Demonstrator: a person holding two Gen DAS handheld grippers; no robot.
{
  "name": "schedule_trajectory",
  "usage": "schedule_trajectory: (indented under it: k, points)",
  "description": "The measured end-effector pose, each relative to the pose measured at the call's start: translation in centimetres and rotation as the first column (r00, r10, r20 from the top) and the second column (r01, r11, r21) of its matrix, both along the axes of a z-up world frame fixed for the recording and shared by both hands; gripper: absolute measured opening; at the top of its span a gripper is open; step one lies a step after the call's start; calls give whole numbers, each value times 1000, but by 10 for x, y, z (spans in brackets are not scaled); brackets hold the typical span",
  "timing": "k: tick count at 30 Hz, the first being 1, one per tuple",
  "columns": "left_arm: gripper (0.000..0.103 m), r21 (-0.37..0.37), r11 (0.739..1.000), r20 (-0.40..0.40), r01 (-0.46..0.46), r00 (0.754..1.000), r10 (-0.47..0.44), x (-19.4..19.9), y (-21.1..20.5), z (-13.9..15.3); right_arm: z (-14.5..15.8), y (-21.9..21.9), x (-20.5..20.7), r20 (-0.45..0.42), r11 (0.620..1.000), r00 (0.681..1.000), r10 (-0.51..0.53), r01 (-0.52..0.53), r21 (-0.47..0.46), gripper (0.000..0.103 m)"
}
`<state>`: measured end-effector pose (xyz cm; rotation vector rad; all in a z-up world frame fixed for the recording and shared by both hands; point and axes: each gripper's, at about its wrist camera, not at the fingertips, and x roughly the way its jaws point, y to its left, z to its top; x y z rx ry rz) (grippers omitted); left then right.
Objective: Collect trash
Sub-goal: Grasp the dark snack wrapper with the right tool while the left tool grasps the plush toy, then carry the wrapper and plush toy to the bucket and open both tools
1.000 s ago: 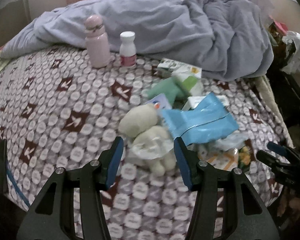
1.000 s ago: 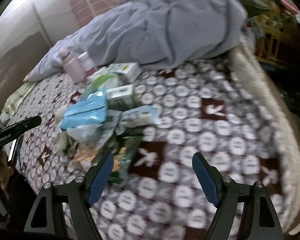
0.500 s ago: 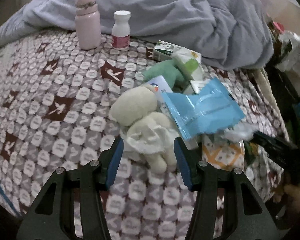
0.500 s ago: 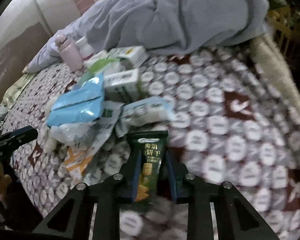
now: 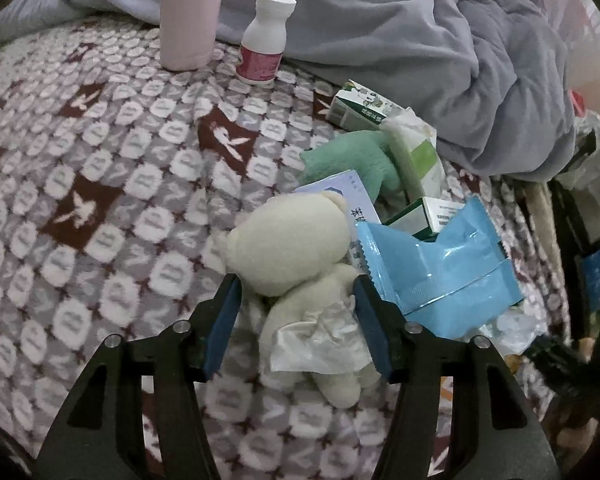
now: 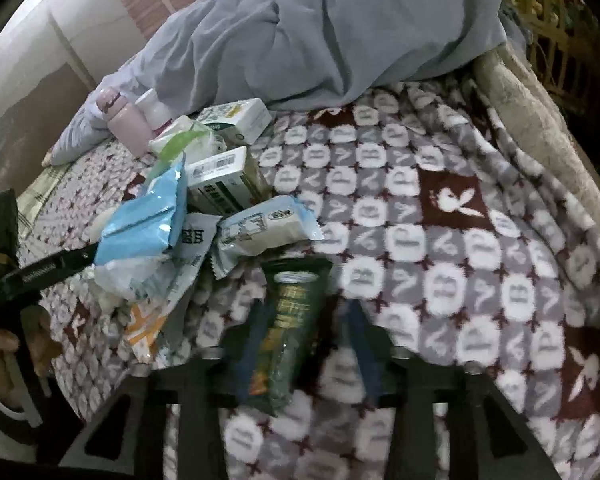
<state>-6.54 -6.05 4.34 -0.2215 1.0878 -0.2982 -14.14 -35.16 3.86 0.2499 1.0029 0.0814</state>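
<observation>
On the bed stand two bottles, one pink and one white. The left gripper, fingers released and just widened, straddles one cream plush bear. Right of it lies one blue wrapper. The right gripper, fingers just parting, flanks one green snack packet, ungripped.

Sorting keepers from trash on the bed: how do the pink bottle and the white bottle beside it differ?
The pink bottle is taller and wider than the white bottle. The pink bottle is plain pink all over, while the white bottle carries a red label round its lower half. The white bottle's flat white cap shows; the pink bottle's top is cut off. Both stand upright on the patterned blanket by the grey duvet.
</observation>
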Motion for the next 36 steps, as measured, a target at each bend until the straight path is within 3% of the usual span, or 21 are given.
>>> schedule_trajectory:
  k: [6, 8, 11, 13, 14, 15, 20, 26, 29, 33, 34, 35, 36]
  points:
    - [34, -38, 999, -9, 24, 1000, -25, -6, 6, 0, -4, 20, 3, -11, 999, 999, 35, -36, -34, 44]
    - [29, -46, 999, -10, 22, 1000, -22, -9, 9, 2, -6, 25, 3, -16, 995, 999, 46, -47, -89, 43]
    - [26, -31, 999, 20, 20, 1000, -20, -16, 14, 14, -3, 22, -3, 12, 996, 999, 43, -42, -83, 24]
    - [24, -10, 1000, 52, 24, 998, -23, -20, 17, 26, 6, 18, -7, 42, 997, 998, 44, -41, -72, 21]
    - [13, -3, 1000, 68, 23, 997, -23, -21, 18, 33, 10, 16, -10, 57, 996, 997, 44, -40, -76, 20]
    - [11, 0, 1000, 79, 21, 997, -21, -22, 21, 38, 16, 14, -12, 75, 996, 996, 44, -38, -78, 20]
    - [9, 27, 999, 132, 41, 990, -44, -30, 21, 64, 38, 4, -22, 138, 998, 990, 39, -31, -59, 20]
    - [9, 41, 997, 109, 64, 992, -68, -39, 16, 58, 40, 1, -31, 138, 998, 989, 43, -37, -44, 20]
    - [9, 13, 997, 35, 72, 997, -72, -40, 17, 40, 37, 1, -35, 128, 998, 991, 48, -44, -35, 20]
    - [12, 28, 999, 0, 33, 999, -33, -43, 18, 24, 29, 3, -34, 97, 997, 993, 69, -71, 9, 20]
    - [24, 10, 1000, -11, 28, 1000, -28, -43, 18, 20, 26, 4, -33, 83, 997, 994, 70, -72, 19, 20]
    - [46, -17, 1000, -26, 22, 999, -23, -43, 18, 16, 23, 5, -30, 62, 997, 995, 72, -73, 22, 20]
    - [56, -35, 999, -33, 16, 999, -18, -44, 18, 14, 19, 6, -28, 42, 997, 996, 72, -73, 19, 20]
